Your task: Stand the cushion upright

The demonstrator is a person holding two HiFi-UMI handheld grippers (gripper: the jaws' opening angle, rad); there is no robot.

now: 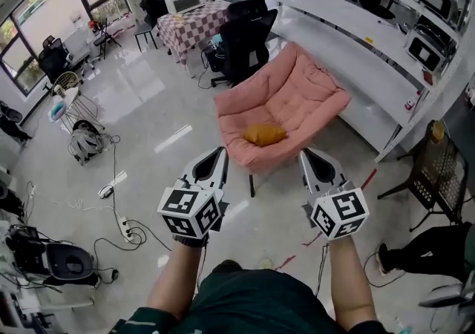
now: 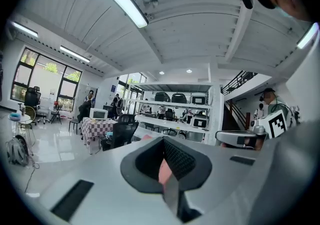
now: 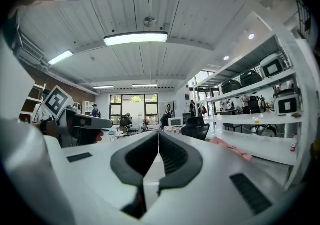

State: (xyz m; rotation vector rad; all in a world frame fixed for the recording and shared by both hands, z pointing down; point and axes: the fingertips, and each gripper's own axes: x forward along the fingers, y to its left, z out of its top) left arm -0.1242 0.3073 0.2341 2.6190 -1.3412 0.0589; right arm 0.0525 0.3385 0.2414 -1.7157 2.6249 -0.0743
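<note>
A mustard-yellow cushion (image 1: 265, 133) lies flat on the seat of a pink padded chair (image 1: 297, 95) in the head view. Both grippers are held level in front of the chair, short of its front edge. My left gripper (image 1: 220, 154) points at the seat's left part, its jaws together with nothing in them. My right gripper (image 1: 305, 155) points at the seat's right part, also shut and empty. In the left gripper view the jaws (image 2: 163, 142) meet and a sliver of pink shows behind them. The right gripper view shows its jaws (image 3: 159, 134) shut, with the chair's pink edge (image 3: 231, 148) at the right.
A black office chair (image 1: 246, 34) stands behind the pink chair. Long white shelving (image 1: 349, 47) runs along the right. A checkered table (image 1: 194, 24) is at the back. Cables and a power strip (image 1: 122, 226) lie on the floor at left; a black wire chair (image 1: 438, 173) at right.
</note>
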